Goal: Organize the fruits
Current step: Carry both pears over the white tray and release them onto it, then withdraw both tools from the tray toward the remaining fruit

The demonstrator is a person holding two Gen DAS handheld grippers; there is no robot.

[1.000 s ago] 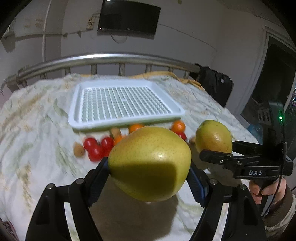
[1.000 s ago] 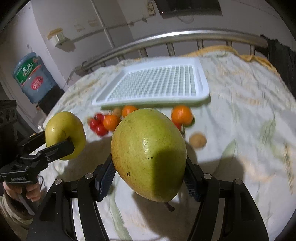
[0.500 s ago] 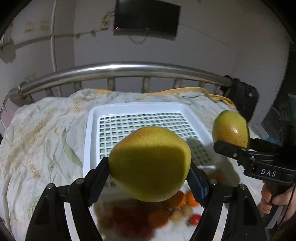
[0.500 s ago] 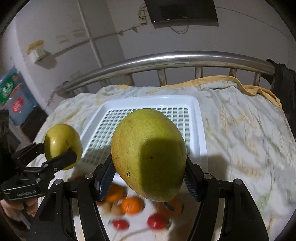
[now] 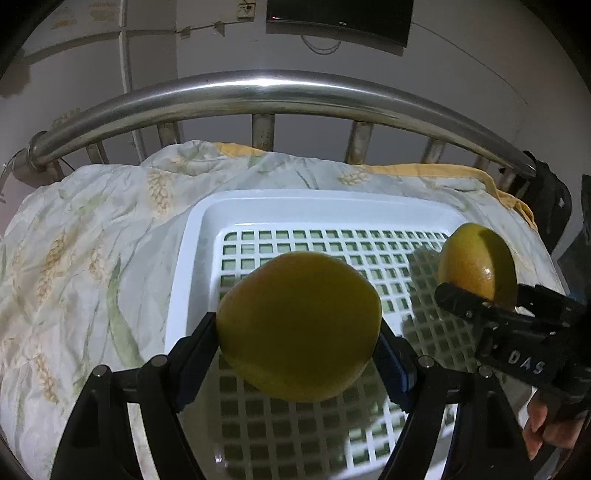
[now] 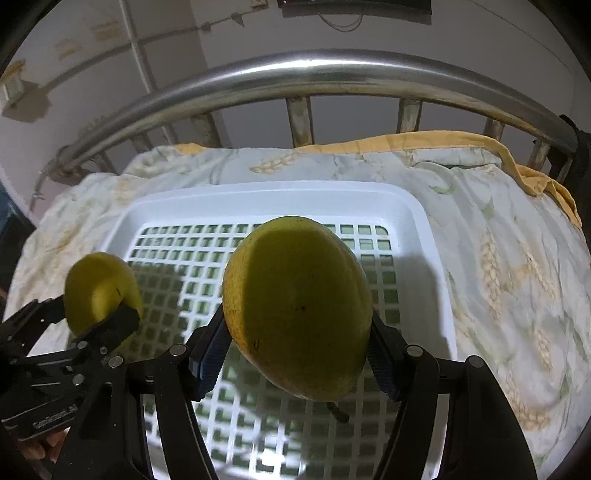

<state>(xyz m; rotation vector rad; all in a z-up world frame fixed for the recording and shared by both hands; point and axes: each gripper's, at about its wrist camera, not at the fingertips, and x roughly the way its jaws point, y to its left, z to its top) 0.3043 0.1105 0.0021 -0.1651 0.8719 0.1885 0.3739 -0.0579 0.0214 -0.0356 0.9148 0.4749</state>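
- The left gripper [image 5: 299, 347] is clamping a round yellow-green pear [image 5: 299, 325] between its blue pads; the fruit is sitting crosswise in the jaws, hanging in the air above the near left part of the white tray [image 5: 192, 258].
- The right gripper [image 6: 295, 350] is clamping a longer green pear [image 6: 295, 306] the same way, its pads pressing on both flanks; this fruit is standing roughly upright, with its dark stem [image 6: 338, 411] poking out below, and it is hovering over the middle of the tray [image 6: 424, 236].
- In the left wrist view the right gripper [image 5: 491, 302] is showing at the right edge, lettered "DAS", with its pear [image 5: 476, 262] over the tray's right side; a hand [image 5: 543, 424] is gripping the handle below it.
- In the right wrist view the left gripper [image 6: 81, 321] is showing at the left edge with its pear [image 6: 98, 288] above the tray's left rim.
- The two pears are hanging side by side, apart from each other, both casting shadows on the tray's square grid floor; I cannot tell how high they are hanging above it.
- The tray is lying on a pale bedspread [image 5: 85, 258] printed with wheat ears; a steel bed rail [image 6: 332, 74] is curving behind the far end, and a dark screen [image 5: 340, 18] is hanging on the wall beyond.
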